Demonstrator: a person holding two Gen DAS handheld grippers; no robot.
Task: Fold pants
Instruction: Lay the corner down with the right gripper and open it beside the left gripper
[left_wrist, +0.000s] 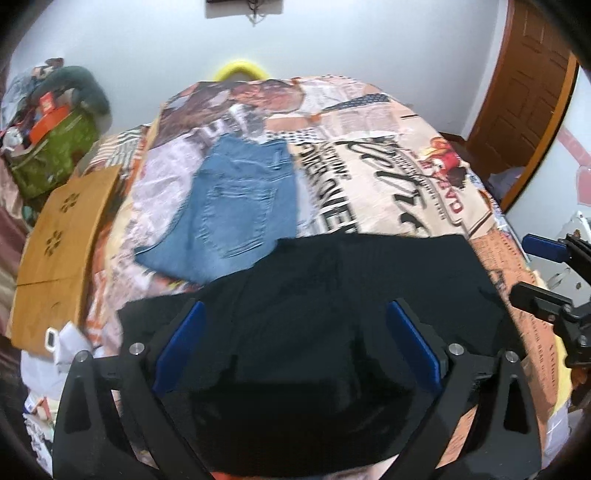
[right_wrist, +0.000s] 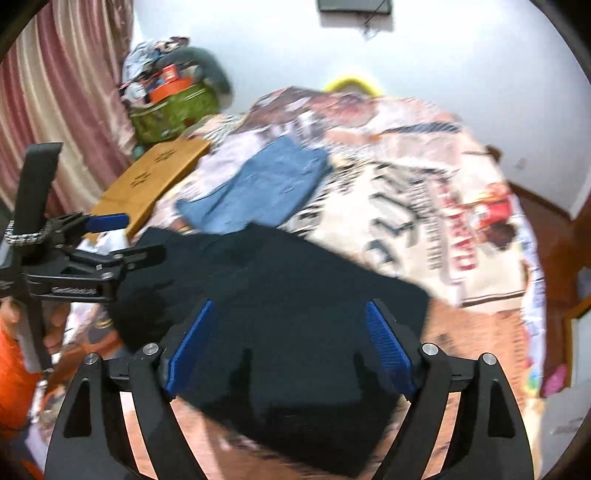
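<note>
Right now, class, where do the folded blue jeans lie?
In both views the blue jeans lie on the printed bedspread, just beyond the black pants.

A home bedroom is indicated by a printed bedspread, pink curtains and a wooden door.

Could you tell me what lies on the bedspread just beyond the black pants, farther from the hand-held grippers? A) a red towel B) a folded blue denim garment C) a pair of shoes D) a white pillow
B: a folded blue denim garment lies on the printed bedspread right behind the black pants, its near edge meeting theirs in the left wrist view.
</note>
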